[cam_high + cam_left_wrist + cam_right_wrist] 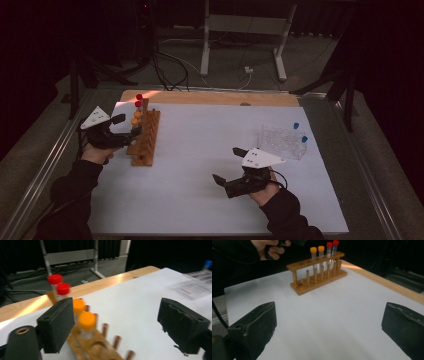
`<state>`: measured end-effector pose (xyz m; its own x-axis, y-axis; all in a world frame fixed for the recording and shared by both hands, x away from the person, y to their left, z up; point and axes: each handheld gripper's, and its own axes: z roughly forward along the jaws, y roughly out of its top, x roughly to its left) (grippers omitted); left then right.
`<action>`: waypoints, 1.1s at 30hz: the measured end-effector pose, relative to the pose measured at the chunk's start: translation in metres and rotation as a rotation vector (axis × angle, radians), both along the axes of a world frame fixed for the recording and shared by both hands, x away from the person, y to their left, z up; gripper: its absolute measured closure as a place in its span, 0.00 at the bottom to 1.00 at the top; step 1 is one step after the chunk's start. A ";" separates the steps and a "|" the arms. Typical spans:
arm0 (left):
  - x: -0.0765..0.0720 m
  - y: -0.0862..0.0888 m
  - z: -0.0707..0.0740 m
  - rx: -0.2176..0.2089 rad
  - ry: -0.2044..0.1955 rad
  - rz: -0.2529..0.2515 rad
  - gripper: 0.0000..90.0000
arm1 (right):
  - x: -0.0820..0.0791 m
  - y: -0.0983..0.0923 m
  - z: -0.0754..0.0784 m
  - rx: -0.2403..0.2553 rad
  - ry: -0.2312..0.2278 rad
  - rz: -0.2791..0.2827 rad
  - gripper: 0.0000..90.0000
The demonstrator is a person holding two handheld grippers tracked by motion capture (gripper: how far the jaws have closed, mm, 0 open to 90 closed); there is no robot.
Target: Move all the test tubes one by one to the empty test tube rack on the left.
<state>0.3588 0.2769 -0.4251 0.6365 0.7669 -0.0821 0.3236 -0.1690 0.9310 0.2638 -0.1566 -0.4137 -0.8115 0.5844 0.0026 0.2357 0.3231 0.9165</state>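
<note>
Four capped clear plastic tubes stand in the wooden peg-and-hole tube rack near the left edge of the desk: two red-capped tubes at the rack's far end and two orange-capped tubes just nearer the person. The left gripper sits right at that rack, its fingers spread wide and holding nothing; in the left gripper view one finger is just beside the orange caps, while the other hangs well apart over bare white desk. The right gripper rests toward the near right part of the desk, its fingers likewise wide open and empty, pointed across at the rack. A clear plastic tube rack with two blue-capped tubes stands by the right edge (whether any of its other holes are filled is too small to tell).

Judging by the pose, the step in hand is the approach to pick an orange-capped tube out of the wooden rack, with the grasp not yet made. The next move calls for bringing the left fingers to either side of the nearer orange-capped tube, below its cap, closing gently, and lifting straight up so that the tube clears its hole without dragging the neighbouring tube or tipping the rack.
</note>
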 end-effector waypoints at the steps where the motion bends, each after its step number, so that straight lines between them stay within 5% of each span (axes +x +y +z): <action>1: -0.004 -0.002 0.001 -0.002 -0.006 -0.013 0.10 | 0.001 -0.002 0.001 -0.002 -0.004 0.008 0.00; 8: -0.031 -0.017 0.002 -0.052 -0.016 -0.122 0.02 | 0.006 -0.020 0.010 0.019 -0.039 -0.033 0.00; 16: -0.053 -0.037 -0.007 -0.079 -0.005 -0.219 0.02 | 0.017 -0.063 0.021 0.022 -0.081 -0.169 0.00; 19: -0.058 -0.041 -0.010 -0.080 -0.001 -0.239 0.02 | 0.022 -0.083 0.021 -0.007 -0.089 -0.239 0.00; 33: -0.065 -0.050 -0.018 -0.088 0.015 -0.281 0.02 | 0.033 -0.168 0.010 -0.003 -0.054 -0.482 0.00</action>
